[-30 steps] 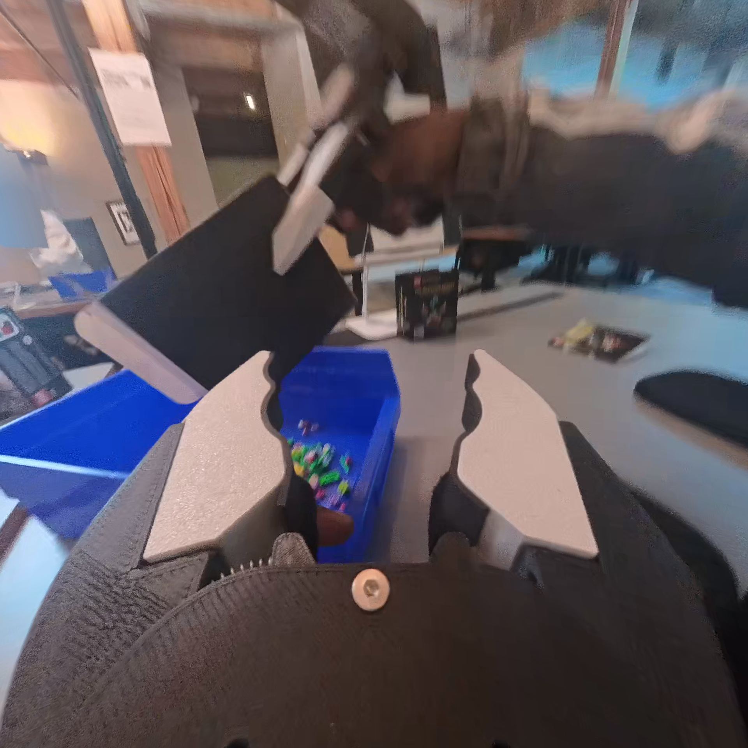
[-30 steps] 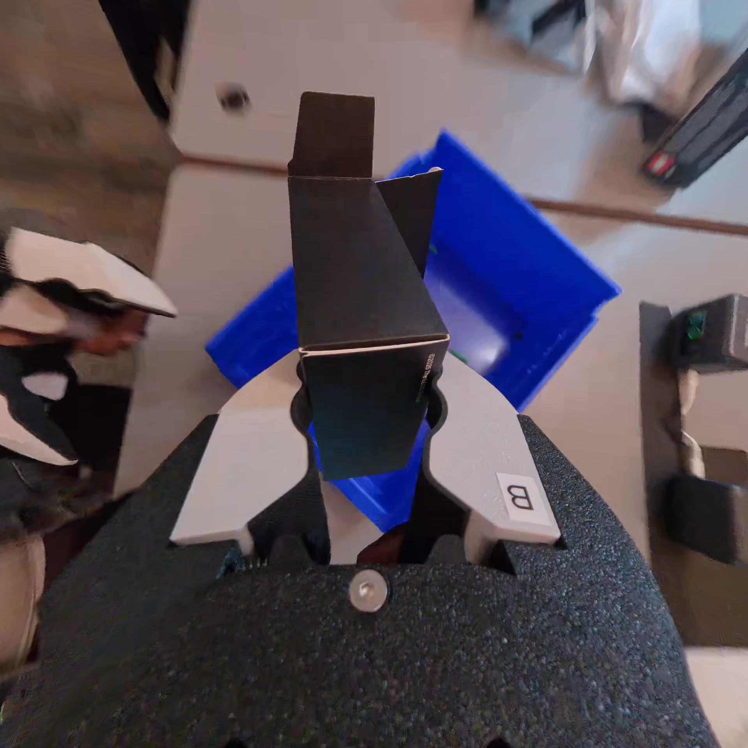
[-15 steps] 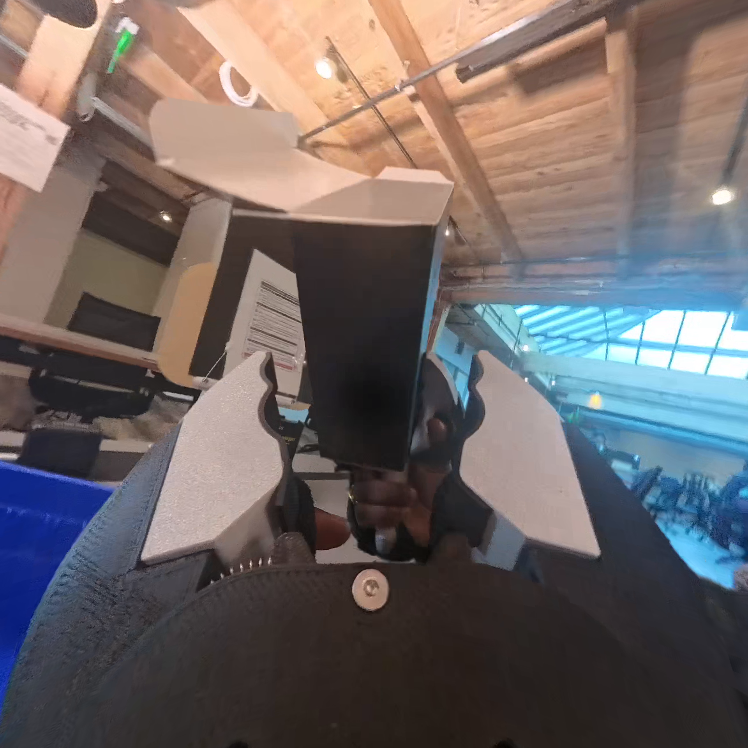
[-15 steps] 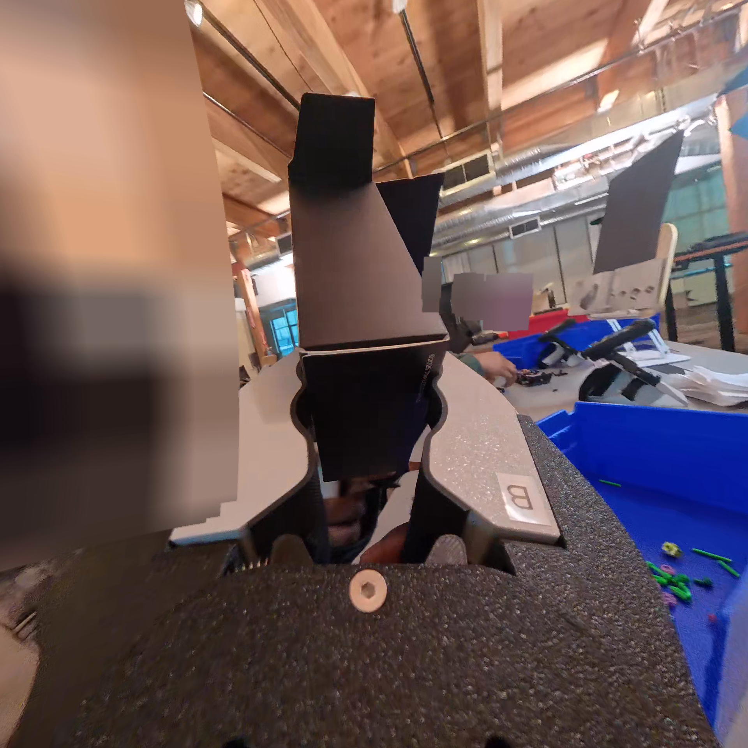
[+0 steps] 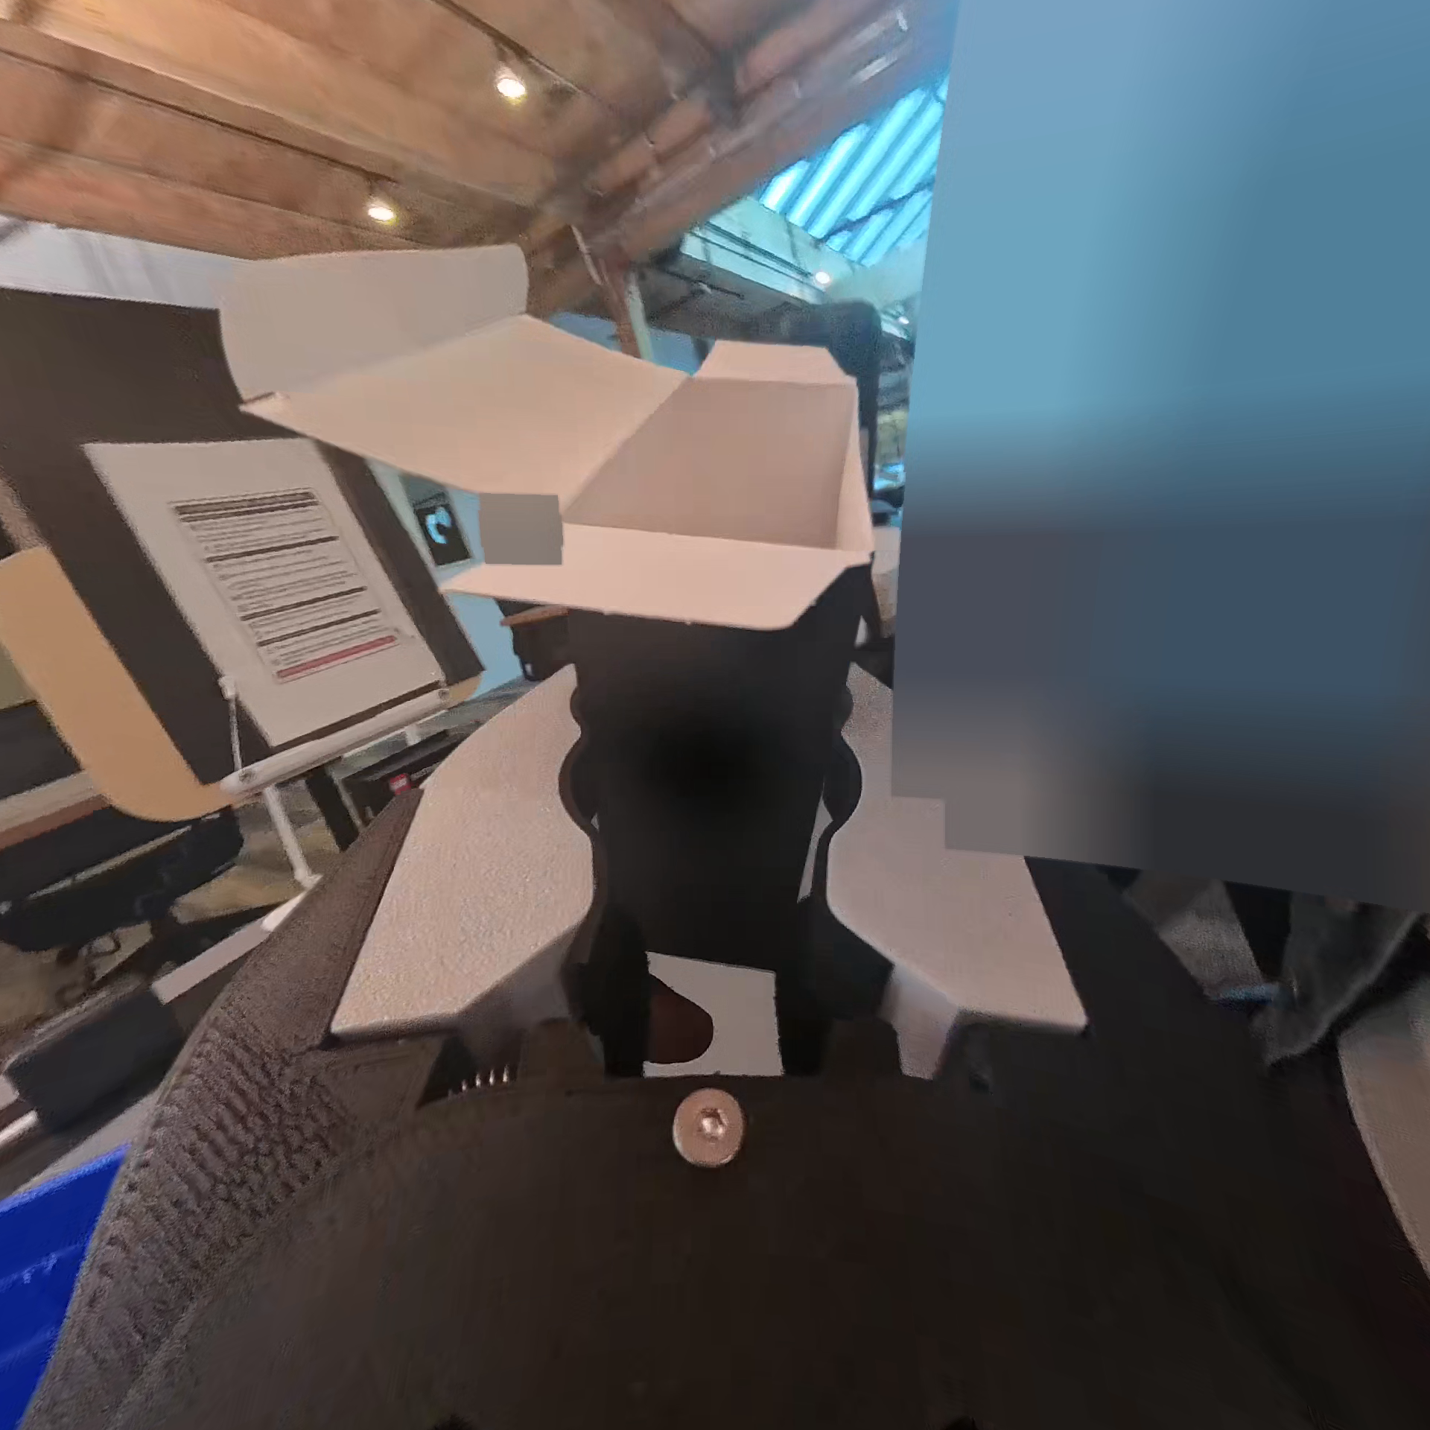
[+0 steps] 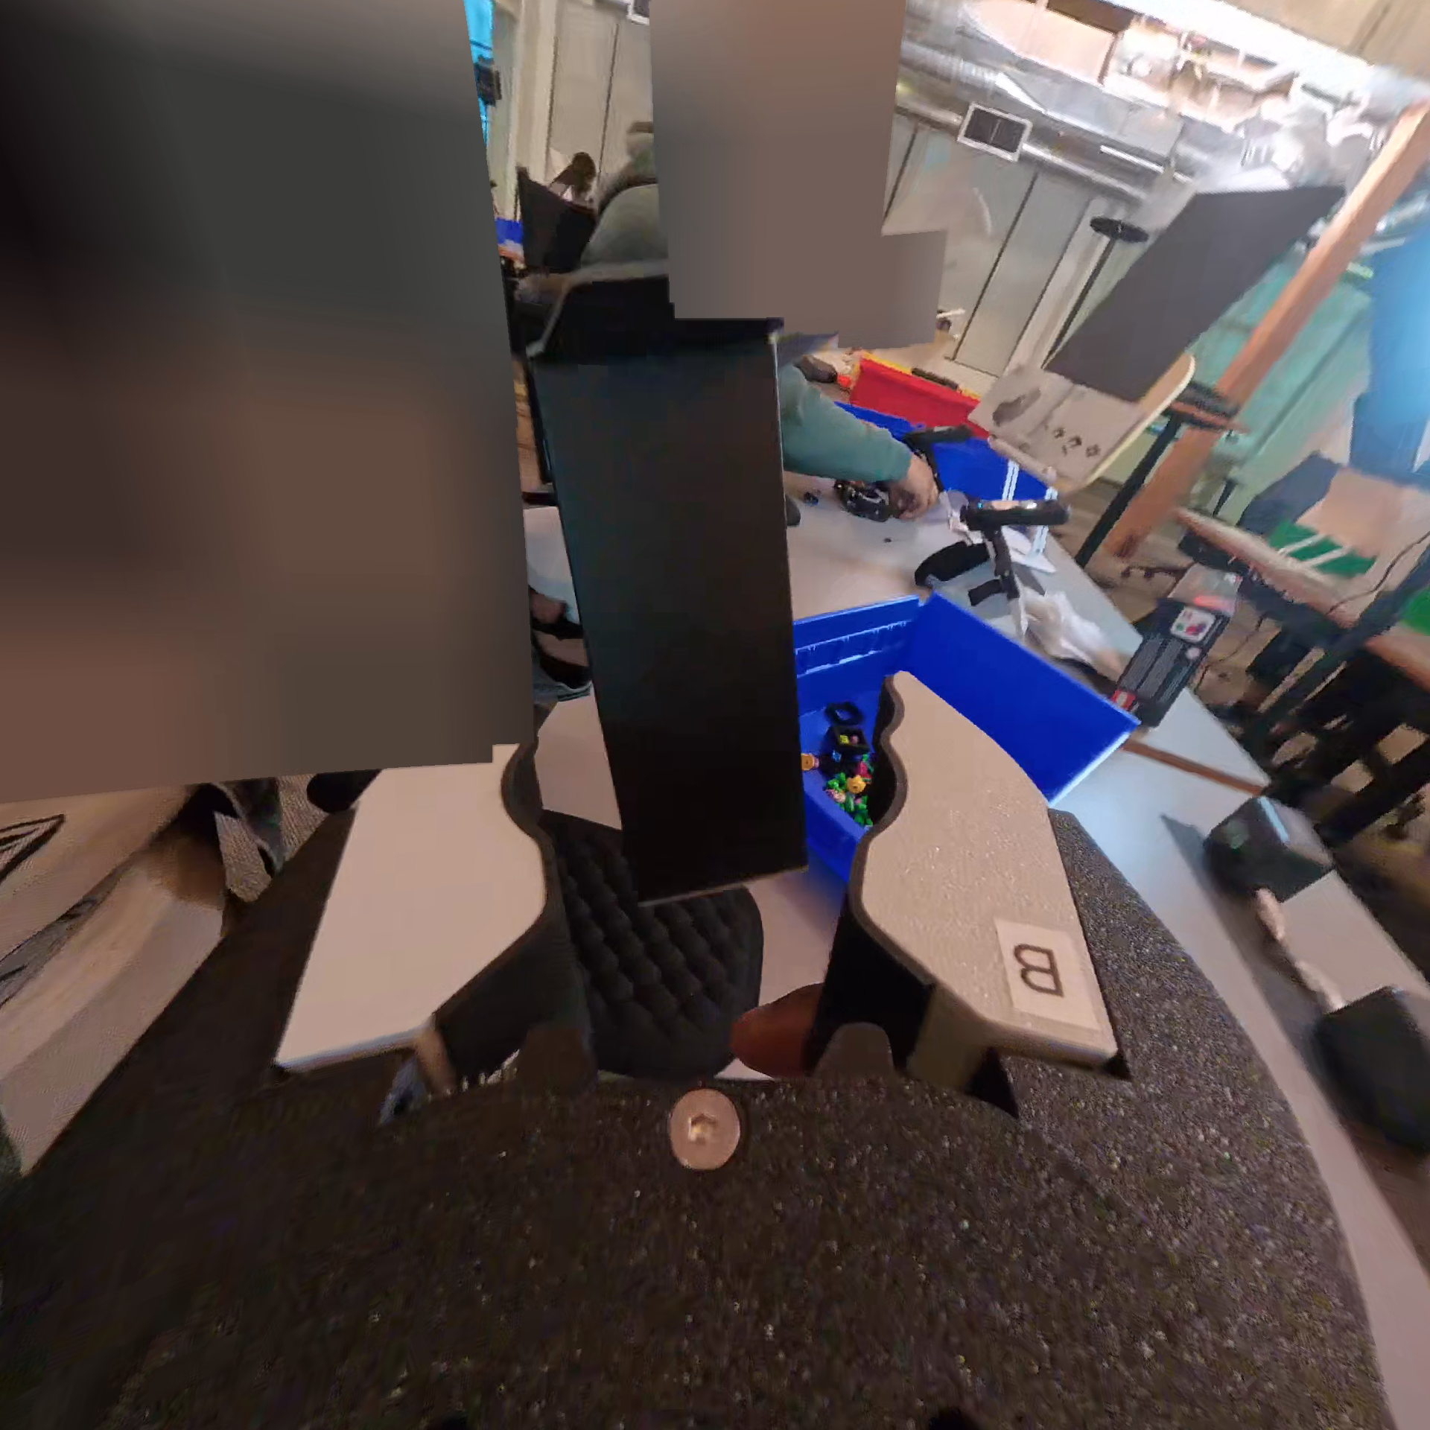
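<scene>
My left gripper (image 5: 712, 696) is shut on a black cardboard box (image 5: 696, 781); both pads press on its sides. The box stands upright, with its white inner flaps (image 5: 480, 402) folded open at the top. In the right wrist view the same black box (image 6: 673, 580) stands between the fingers of my right gripper (image 6: 704, 727). That gripper is open, with a gap on each side of the box. A blue bin (image 6: 1006, 681) with several small coloured pieces (image 6: 847, 774) sits on the table behind the right finger (image 6: 959, 836).
A corner of a blue bin (image 5: 46, 1277) shows at the lower left. A tilted board with a printed sheet (image 5: 294, 588) stands on a stand to the left. A person's green sleeve (image 6: 843, 441), a red bin (image 6: 913, 395) and a dark printed box (image 6: 1168, 658) are on the grey tables behind. My hands' fingertips stand some 5 cm from each other.
The black box passed from my right gripper to my left: the left pads closed on it, and the right pads opened and let go. Both views swung.
</scene>
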